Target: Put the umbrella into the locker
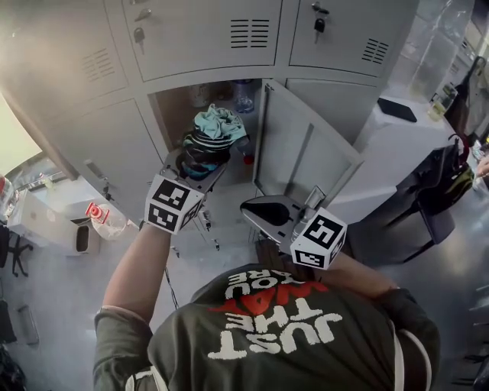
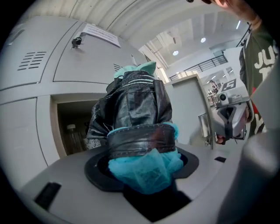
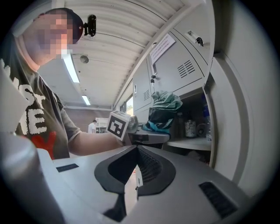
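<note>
The folded umbrella [image 1: 210, 141], black with teal lining, is held upright in front of the open locker compartment [image 1: 177, 103]. My left gripper [image 1: 200, 169] is shut on its lower end. In the left gripper view the umbrella [image 2: 135, 109] fills the middle, with teal fabric bunched between the jaws of the left gripper [image 2: 142, 170]. My right gripper [image 1: 267, 210] is shut and holds nothing, low beside the open locker door [image 1: 306, 153]. In the right gripper view the umbrella [image 3: 164, 109] sits at the locker's mouth, beyond the right gripper [image 3: 136, 151].
A bottle [image 1: 243, 95] stands at the back of the locker, and a can [image 3: 190, 128] sits on its shelf [image 3: 188, 142]. Keys hang in the upper locker doors [image 1: 319, 23]. A dark chair [image 1: 428, 198] and a white table [image 1: 397, 137] stand to the right.
</note>
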Tool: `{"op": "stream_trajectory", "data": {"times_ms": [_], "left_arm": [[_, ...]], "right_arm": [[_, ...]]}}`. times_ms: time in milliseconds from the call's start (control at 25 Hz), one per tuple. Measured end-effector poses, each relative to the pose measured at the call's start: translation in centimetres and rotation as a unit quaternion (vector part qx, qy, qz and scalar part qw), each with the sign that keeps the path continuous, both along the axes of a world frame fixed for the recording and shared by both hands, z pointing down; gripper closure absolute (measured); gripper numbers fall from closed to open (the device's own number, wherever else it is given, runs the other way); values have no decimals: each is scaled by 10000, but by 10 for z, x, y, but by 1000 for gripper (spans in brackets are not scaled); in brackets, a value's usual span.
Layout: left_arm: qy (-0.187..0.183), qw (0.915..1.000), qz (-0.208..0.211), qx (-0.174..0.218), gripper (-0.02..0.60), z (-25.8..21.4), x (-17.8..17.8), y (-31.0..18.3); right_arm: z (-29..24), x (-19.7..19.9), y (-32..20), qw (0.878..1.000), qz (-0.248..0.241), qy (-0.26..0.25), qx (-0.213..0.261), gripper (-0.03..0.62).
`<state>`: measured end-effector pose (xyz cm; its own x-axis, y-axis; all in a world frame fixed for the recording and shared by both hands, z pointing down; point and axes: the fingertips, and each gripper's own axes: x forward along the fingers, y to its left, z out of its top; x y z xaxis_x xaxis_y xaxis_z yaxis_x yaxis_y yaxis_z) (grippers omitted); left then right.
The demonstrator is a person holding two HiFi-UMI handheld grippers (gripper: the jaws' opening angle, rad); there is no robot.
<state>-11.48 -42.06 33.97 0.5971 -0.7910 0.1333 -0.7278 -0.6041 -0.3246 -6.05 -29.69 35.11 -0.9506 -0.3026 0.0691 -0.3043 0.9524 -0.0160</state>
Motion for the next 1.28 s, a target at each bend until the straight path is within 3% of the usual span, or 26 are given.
{"op": "stream_trajectory", "data": {"times_ms": [200,480,1000,1280], "left_arm": [[-715,9973,-175,46,304,2,8,-22],[-1397,9878,-693,-22,305,9,6,-59],[-2277,9656,-1244,-197,307,-9,12,-114],[-3021,9416,-1473,-204,307,0,1,-145]], "right_arm": [[4,1,3,10000,-26,19,-55,562],[9,3,3,9999,-6,38,-123,562],[13,8,6,9998,-1,67,-189,562],[13,8,8,9998,2,56,-198,562]]}}
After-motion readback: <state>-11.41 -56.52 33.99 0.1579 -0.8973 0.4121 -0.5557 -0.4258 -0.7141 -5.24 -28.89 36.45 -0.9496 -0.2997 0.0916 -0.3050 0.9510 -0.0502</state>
